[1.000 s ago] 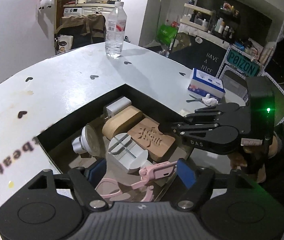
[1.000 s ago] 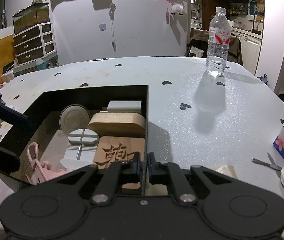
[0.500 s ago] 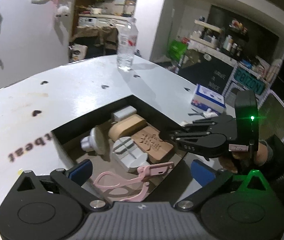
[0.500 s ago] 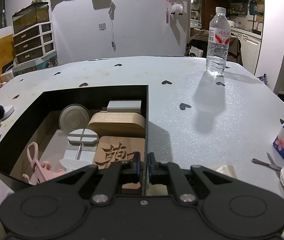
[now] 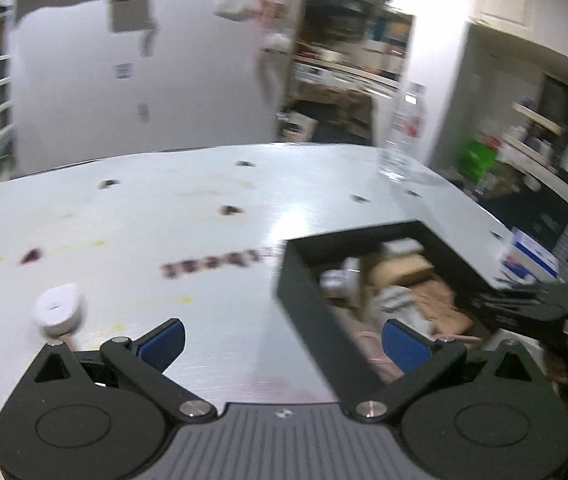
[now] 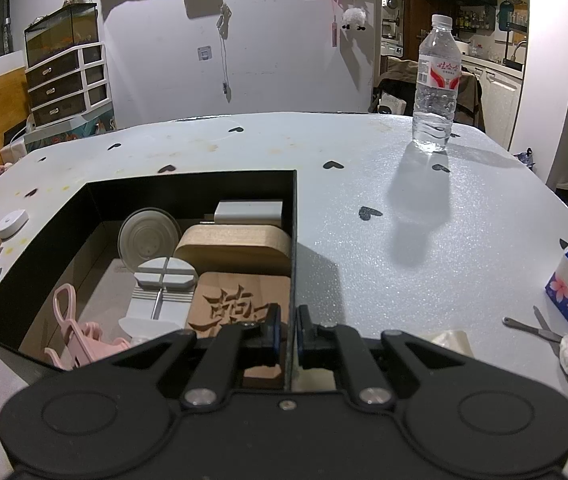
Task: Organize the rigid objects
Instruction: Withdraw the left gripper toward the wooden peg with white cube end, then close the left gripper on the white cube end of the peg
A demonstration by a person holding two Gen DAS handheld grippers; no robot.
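Black box point(image 6: 188, 188) packed with wooden blocks and pink scissors point(image 6: 72, 332), right gripper point(image 6: 288, 328) clamped on its wall, left gripper point(image 5: 282, 340) wide open, empty.

The picture is motion-blurred. The left claw point(image 5: 282, 340) stands wide apart with nothing between its blue pads point(image 5: 164, 338), over the white counter point(image 5: 204, 208), which is dotted with dark marks. A white round disc point(image 5: 60, 312) lies on the counter just beyond the left finger. To the right sits the black box point(image 5: 308, 312), its contents smeared: tan wooden pieces and something pink. The right claw point(image 5: 524, 304) reaches to the box's right wall. A clear water bottle point(image 5: 402, 136) stands at the far edge.
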